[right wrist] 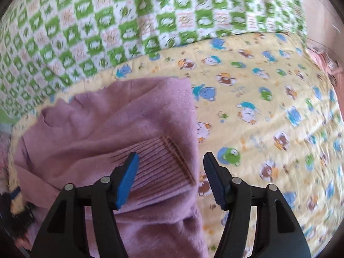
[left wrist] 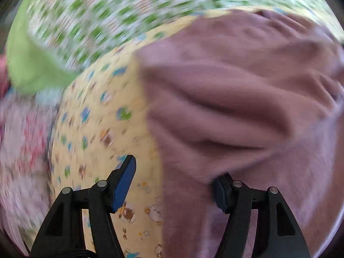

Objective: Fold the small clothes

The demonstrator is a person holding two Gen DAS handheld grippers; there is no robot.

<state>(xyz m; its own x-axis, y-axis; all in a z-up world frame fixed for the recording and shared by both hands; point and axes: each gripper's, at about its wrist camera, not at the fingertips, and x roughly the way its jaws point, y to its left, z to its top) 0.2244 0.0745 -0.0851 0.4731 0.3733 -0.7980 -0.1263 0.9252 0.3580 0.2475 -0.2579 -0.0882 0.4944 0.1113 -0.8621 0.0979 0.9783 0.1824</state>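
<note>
A mauve knitted garment (left wrist: 236, 99) lies rumpled on a yellow cartoon-print quilt (left wrist: 96, 129). In the left wrist view my left gripper (left wrist: 174, 172) is open, its jaws straddling the garment's left edge; cloth covers the right fingertip. The view is motion-blurred. In the right wrist view the same garment (right wrist: 111, 129) lies partly folded, its ribbed hem (right wrist: 163, 167) facing me. My right gripper (right wrist: 171, 161) is open and empty, hovering over the hem's right edge. The other gripper shows dark at the lower left (right wrist: 15, 212).
A green-and-white checked quilt (right wrist: 107, 21) lies beyond the yellow quilt (right wrist: 268, 107). A light green cloth (left wrist: 32, 68) and pink patterned fabric (left wrist: 19, 150) lie at the left. Pink fabric (right wrist: 331, 68) sits at the far right edge.
</note>
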